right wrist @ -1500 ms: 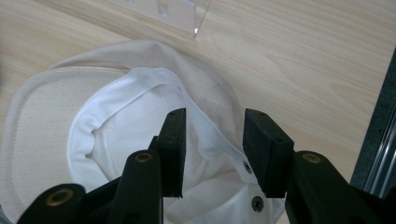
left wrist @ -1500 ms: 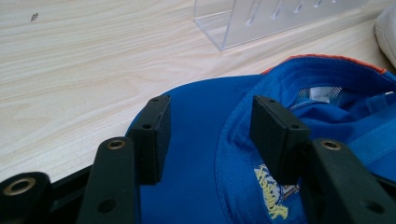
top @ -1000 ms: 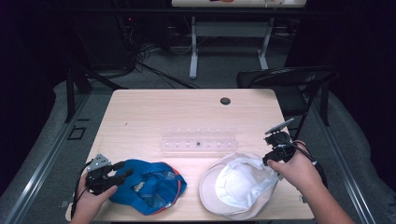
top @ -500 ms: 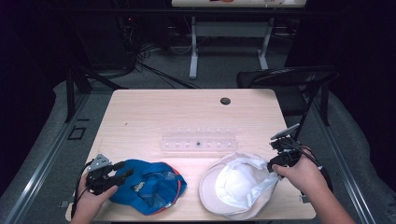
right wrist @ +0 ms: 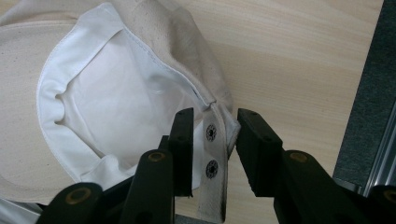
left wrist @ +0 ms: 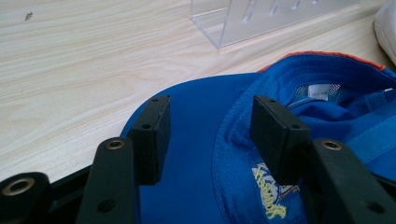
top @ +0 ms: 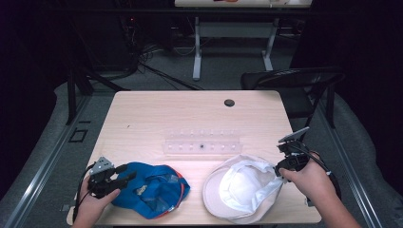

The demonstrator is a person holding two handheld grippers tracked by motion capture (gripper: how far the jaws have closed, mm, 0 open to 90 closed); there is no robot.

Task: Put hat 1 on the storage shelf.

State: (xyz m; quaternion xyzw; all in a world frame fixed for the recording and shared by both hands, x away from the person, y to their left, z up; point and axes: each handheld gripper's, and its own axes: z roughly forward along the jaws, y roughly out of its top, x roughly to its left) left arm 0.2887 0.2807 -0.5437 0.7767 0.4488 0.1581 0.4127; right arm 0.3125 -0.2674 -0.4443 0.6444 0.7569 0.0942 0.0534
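Cap strap (right wrist: 212, 154) between right tongs (right wrist: 211, 133).

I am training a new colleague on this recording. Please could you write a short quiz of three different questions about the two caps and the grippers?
1. True or false: the blue cap lies with its inside facing up.
2. Which part of the white cap stands between the jaws of the right gripper? A) the brim B) the snap strap C) the crown top
3. Fill in: the left gripper has its jaws over the blue cap's ____.

Key
1. True; its label shows inside.
2. B. The jaws have just been closing around the strap, with gaps left beside it.
3. Brim.
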